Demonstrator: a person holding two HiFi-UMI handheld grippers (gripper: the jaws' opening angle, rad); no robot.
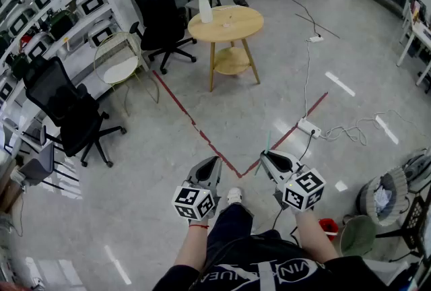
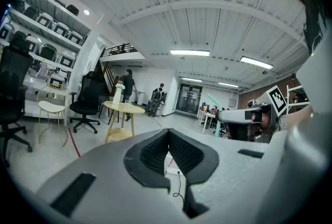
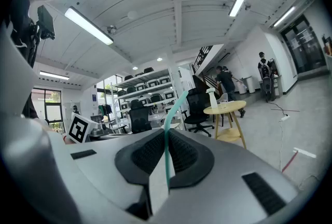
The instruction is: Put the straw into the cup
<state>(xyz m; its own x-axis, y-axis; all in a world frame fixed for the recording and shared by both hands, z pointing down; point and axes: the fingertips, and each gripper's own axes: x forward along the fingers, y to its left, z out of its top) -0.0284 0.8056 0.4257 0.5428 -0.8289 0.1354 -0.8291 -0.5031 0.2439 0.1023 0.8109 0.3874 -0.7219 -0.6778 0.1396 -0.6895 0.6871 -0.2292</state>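
Held low, near the body: right gripper [image 1: 267, 156] pinched a thin teal straw [image 3: 167, 161], apparently plastic; left gripper [image 2: 168, 137] jaws met, empty.

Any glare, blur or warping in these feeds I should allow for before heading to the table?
Head view: sharp, fisheye-curved edges, light streaks glaring on the floor. Left gripper view: heavy barrel warp, dark corners, left gripper close and soft. Right gripper view: same warp, straw crisp, ceiling lights blown out.

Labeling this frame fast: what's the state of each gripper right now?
Left gripper: closed, nothing between its jaws.
Right gripper: closed on the green straw.
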